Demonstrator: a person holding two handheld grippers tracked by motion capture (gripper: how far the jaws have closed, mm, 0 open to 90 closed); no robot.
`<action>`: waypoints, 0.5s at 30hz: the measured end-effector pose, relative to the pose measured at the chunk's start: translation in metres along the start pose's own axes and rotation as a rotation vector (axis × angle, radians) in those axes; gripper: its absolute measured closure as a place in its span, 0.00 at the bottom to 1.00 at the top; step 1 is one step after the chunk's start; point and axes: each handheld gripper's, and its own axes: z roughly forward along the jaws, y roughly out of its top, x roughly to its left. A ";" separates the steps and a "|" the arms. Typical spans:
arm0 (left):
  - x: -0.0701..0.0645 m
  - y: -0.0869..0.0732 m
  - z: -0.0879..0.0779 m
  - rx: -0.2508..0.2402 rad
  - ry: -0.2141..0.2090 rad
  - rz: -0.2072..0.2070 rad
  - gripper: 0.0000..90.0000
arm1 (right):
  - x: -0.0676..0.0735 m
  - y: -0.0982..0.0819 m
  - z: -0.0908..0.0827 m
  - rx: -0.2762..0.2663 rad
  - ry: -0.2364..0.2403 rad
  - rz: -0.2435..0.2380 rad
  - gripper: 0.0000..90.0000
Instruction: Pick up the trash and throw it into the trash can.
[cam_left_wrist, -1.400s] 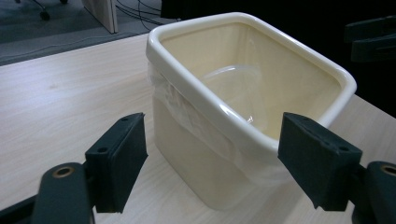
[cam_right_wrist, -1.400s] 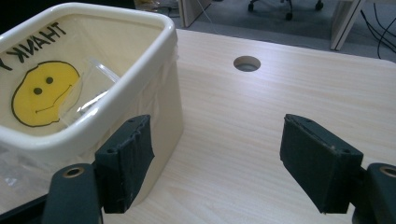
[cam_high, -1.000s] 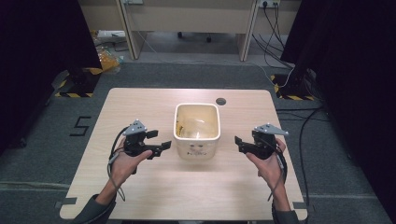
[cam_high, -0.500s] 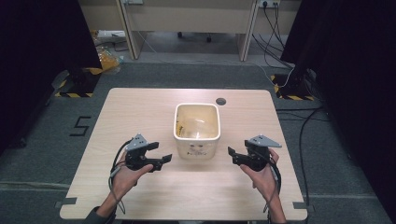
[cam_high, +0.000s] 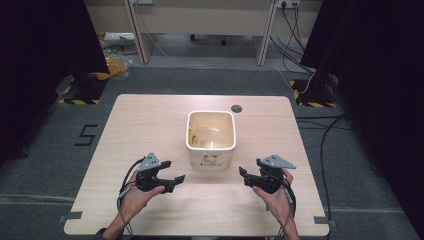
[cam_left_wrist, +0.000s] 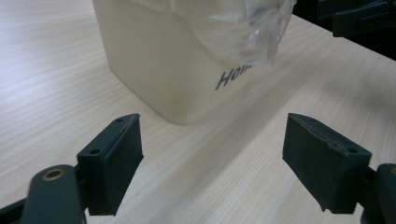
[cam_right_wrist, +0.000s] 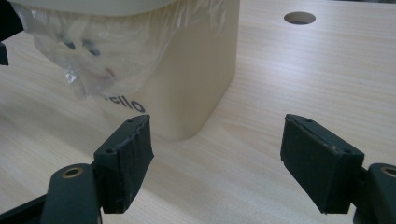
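Cream bin (cam_high: 210, 137) stands mid-table, the sole obstacle on the wooden table (cam_high: 150, 120). Bare tabletop is seen to its left, right, far side and near side. A clear plastic liner (cam_left_wrist: 243, 28) is draped over the near wall. Left gripper (cam_high: 172, 181) and right gripper (cam_high: 243, 176), jaws spread, are held apart from the bin at its near corners.

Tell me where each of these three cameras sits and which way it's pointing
High view: above the person's side, looking forward and down on the table; both hands show, left claw and right claw flanking the bin.
Left gripper view: rides the left claw, aimed low at the bin; jaws spread wide.
Right gripper view: rides the right claw, aimed at the bin; jaws spread wide.
Shared: both gripper views catch the bin's plastic liner and printed lettering.
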 end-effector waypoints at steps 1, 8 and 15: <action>0.000 -0.002 0.000 0.003 0.002 0.001 0.22 | 0.001 -0.002 0.000 0.004 0.002 -0.001 0.28; 0.002 -0.020 0.002 0.030 0.000 0.007 0.21 | 0.003 -0.016 -0.001 0.029 0.013 -0.007 0.27; -0.001 -0.035 0.006 0.074 0.003 0.044 0.19 | 0.007 -0.031 -0.001 0.055 0.031 -0.015 0.27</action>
